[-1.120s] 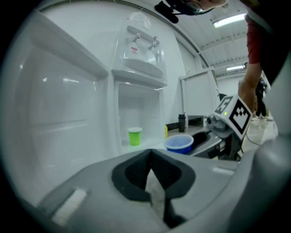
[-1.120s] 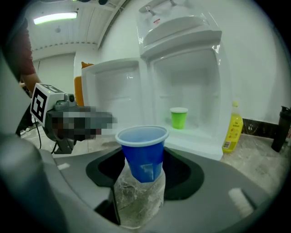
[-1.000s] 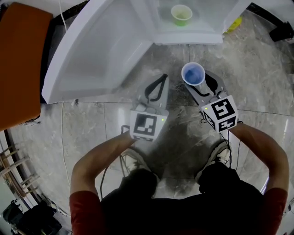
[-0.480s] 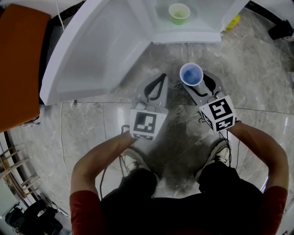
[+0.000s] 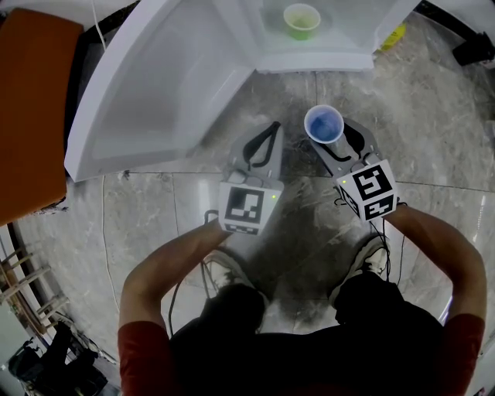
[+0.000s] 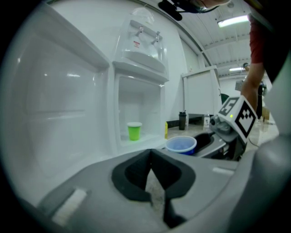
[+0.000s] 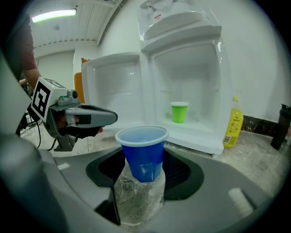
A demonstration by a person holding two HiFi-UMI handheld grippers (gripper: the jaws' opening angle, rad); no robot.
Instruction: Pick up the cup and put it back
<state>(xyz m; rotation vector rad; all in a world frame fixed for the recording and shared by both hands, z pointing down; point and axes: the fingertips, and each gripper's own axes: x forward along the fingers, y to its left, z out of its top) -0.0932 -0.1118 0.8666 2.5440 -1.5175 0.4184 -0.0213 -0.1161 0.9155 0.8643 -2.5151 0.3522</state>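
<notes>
A blue plastic cup (image 5: 324, 124) is held upright above the marble floor, with my right gripper (image 5: 334, 138) shut on it. In the right gripper view the blue cup (image 7: 142, 152) sits between the jaws of the right gripper (image 7: 143, 175), pinched at its lower half. A green cup (image 5: 302, 21) stands inside the open white cabinet (image 5: 309, 60); the green cup (image 7: 179, 112) is ahead of the blue one. My left gripper (image 5: 261, 147) hangs beside the right one, shut with nothing in it. In its own view the left gripper (image 6: 153, 177) has its pads meeting.
The cabinet's white door (image 5: 155, 85) swings open to the left. A yellow bottle (image 7: 234, 123) stands on the floor right of the cabinet, with a dark bottle (image 6: 183, 120) further off. An orange panel (image 5: 31, 108) is at far left. The person's legs are below.
</notes>
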